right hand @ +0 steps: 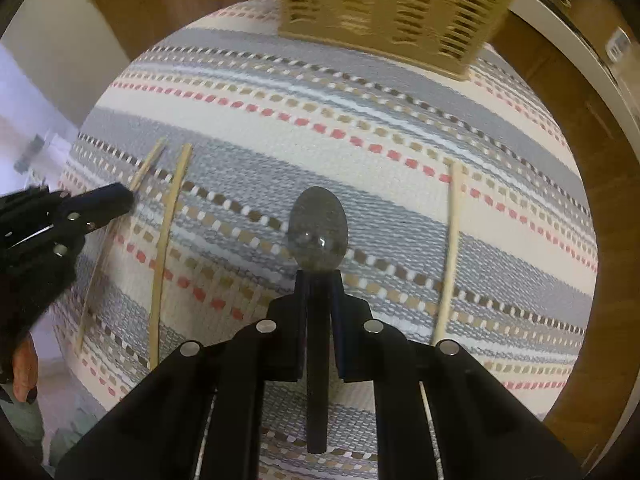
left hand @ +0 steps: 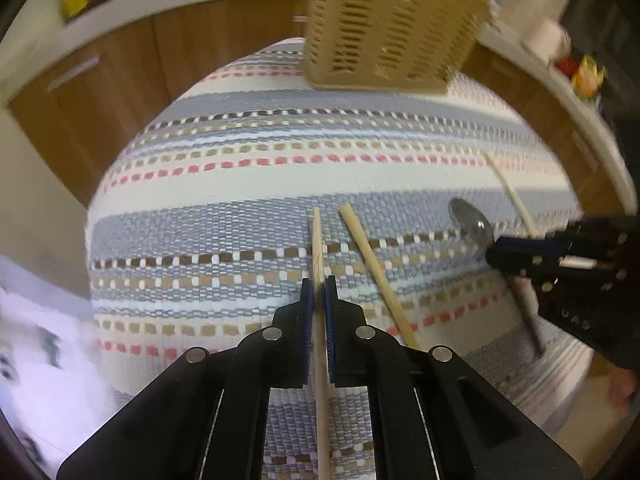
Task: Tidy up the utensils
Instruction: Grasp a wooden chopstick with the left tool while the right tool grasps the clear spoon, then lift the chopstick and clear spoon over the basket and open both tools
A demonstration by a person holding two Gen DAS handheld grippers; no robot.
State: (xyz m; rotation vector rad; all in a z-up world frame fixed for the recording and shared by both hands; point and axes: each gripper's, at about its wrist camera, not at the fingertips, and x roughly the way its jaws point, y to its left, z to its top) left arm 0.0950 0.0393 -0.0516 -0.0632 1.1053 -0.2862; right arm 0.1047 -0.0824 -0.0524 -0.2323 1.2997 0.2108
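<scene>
The left claw (left hand: 319, 292) is pressed together on a chopstick (left hand: 319, 248), its blue pads pinching the stick from both sides; the stick runs straight between the fingers, its near end passing back under the claw body and its far end reaching out ahead of the tips onto the striped cloth (left hand: 240, 184) that covers the table. Just to the right of this claw lies a second chopstick (left hand: 374, 268), flat on the cloth, slanting away to the right as it comes nearer, apart from the held one. Further right, the right claw (left hand: 496, 254) comes in from the side, pinching a spoon (left hand: 472, 224) at the neck, the bowl pointing ahead of its tips and the dark handle trailing back beneath it. Beyond the spoon's bowl a third chopstick (left hand: 512, 196) lies on the cloth. In the right wrist view, the right claw (right hand: 319, 280) is closed on the spoon (right hand: 319, 228), the handle lying between the fingers and the grey bowl sitting just past the tips. To its right the single chopstick (right hand: 451, 248) lies alone; to its left is the loose chopstick (right hand: 168, 240), and further left the one held by the left claw (right hand: 124, 200). A hand (right hand: 24, 372) shows below that claw. Farthest ahead of both claws, a woven basket (left hand: 392, 24) stands on the cloth's far edge, well apart from the utensils.
</scene>
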